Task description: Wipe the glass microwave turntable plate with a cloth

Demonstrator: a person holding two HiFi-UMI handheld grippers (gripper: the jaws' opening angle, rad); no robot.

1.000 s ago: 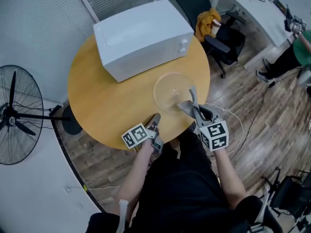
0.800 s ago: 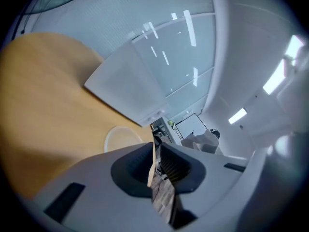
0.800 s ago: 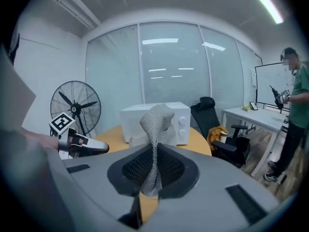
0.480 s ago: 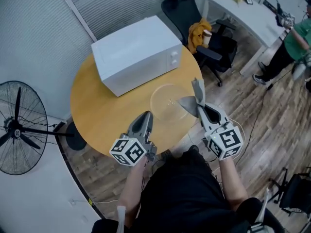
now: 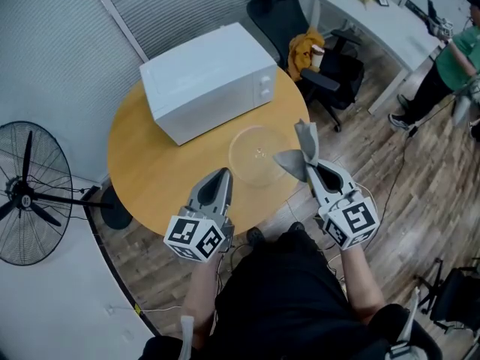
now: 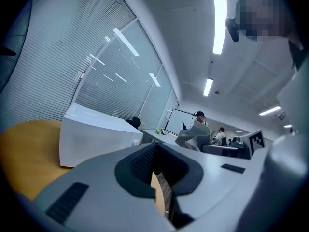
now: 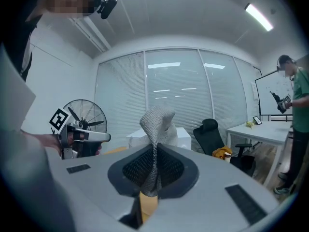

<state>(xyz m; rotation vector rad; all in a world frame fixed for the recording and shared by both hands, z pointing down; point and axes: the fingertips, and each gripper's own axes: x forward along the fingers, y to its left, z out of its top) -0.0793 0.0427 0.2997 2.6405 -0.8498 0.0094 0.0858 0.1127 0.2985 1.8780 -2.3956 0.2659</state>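
The clear glass turntable plate (image 5: 259, 156) lies on the round wooden table (image 5: 150, 163), in front of the white microwave (image 5: 206, 81). My right gripper (image 5: 309, 169) hovers at the plate's right rim, shut on a grey cloth (image 5: 298, 152) that sticks up from its jaws. The right gripper view shows that cloth (image 7: 157, 122) pinched upright between the closed jaws of the right gripper (image 7: 153, 151). My left gripper (image 5: 223, 174) is raised above the table's near edge, left of the plate, shut and holding nothing. The left gripper view shows the left gripper (image 6: 157, 149) closed and the microwave (image 6: 96, 139) ahead.
A standing fan (image 5: 30, 193) is on the floor at the left. Beyond the table stand a black office chair (image 5: 289, 6) with a yellow garment (image 5: 307, 47) and a white desk (image 5: 375, 13). A person in a green shirt (image 5: 459, 51) stands at the far right.
Both grippers have risen towards the head camera. The left one lifted from the table's near edge. The cloth stays pinched in the right one, still by the plate's right rim.
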